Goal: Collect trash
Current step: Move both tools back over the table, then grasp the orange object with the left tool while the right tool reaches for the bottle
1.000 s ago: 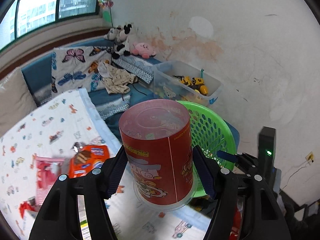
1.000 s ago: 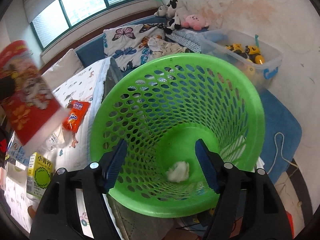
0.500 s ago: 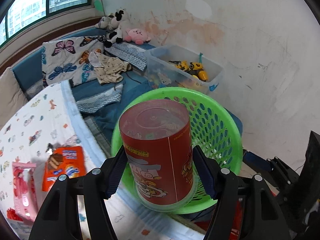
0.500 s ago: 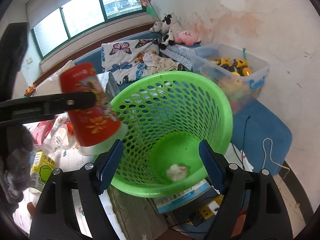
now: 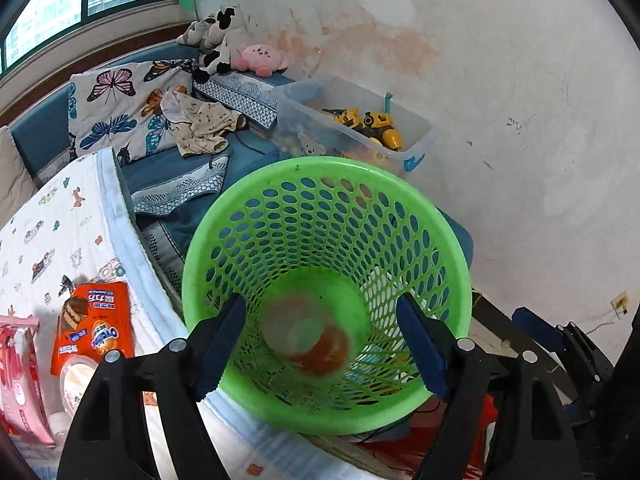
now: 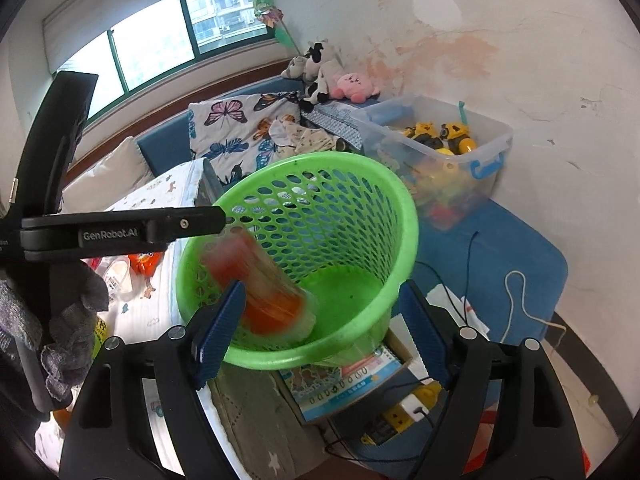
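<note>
The bed (image 5: 52,216), spread with a white cartoon-printed sheet, was seen at the left, and the green perforated basket (image 5: 448,248) stood against its near right edge, above clutter on the floor. The red snack canister (image 6: 264,284), a tall printed cylinder with a clear end cap, was caught blurred inside the basket, tilted against the wall nearest the bed; in the left wrist view it appeared only as a red and pale smear (image 5: 308,336) near the basket bottom. The left gripper (image 5: 322,344) was held over the basket mouth; its jaws had just been opening, they stood apart, and nothing was pressed between them. The right gripper (image 6: 320,328) was poised at the basket's near rim, its jaws also apart and, having widened a moment before, clamped on nothing. The drop was judged essentially made; it would be done well if the left gripper were kept clear above the rim until the canister had settled, so that the light basket was not knocked from the bed's edge. More trash remained to be collected at the near left corner of the bed: an orange snack wrapper (image 5: 94,328) lay flat, and a pink packet (image 5: 20,376) lay just beside it.
</note>
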### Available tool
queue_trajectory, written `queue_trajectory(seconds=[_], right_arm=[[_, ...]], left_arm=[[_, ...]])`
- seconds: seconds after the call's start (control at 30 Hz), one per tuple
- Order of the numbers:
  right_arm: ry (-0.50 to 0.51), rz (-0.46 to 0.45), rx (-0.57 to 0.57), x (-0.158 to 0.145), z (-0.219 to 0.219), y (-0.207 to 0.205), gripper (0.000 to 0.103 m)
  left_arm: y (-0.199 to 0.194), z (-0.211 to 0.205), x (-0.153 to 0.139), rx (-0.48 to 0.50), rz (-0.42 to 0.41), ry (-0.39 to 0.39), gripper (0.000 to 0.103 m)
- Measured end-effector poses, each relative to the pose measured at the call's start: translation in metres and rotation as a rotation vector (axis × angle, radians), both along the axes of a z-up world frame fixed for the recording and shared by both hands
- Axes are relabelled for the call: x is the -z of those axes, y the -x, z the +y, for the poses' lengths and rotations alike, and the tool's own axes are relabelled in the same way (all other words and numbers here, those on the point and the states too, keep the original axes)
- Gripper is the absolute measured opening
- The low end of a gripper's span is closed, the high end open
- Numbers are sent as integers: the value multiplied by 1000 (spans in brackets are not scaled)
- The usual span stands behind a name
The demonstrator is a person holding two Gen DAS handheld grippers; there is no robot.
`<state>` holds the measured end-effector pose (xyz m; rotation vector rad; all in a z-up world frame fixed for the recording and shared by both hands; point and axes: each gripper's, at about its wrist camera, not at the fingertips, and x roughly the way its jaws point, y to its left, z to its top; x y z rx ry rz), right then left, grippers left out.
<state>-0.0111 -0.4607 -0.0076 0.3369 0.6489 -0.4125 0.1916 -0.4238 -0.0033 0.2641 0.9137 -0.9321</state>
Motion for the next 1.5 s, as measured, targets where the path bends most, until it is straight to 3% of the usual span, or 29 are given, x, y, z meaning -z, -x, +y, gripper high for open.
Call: queue_trajectory(seconds=[0.33, 0.7, 1.1, 1.5], right_arm=[[-2, -45, -46, -7, 28, 10, 83], [-31, -79, -135, -7, 70, 12, 88], [-35, -89, -222, -12, 109, 2, 89], [-45, -70, -309, -6, 145, -10, 89]], left_arm=[[17, 63, -34, -44, -61, 40, 75], [58, 185, -48, -108, -126, 49, 75], [95, 294, -9, -228, -112, -26, 75], [128, 325, 41, -276, -86, -92, 74]])
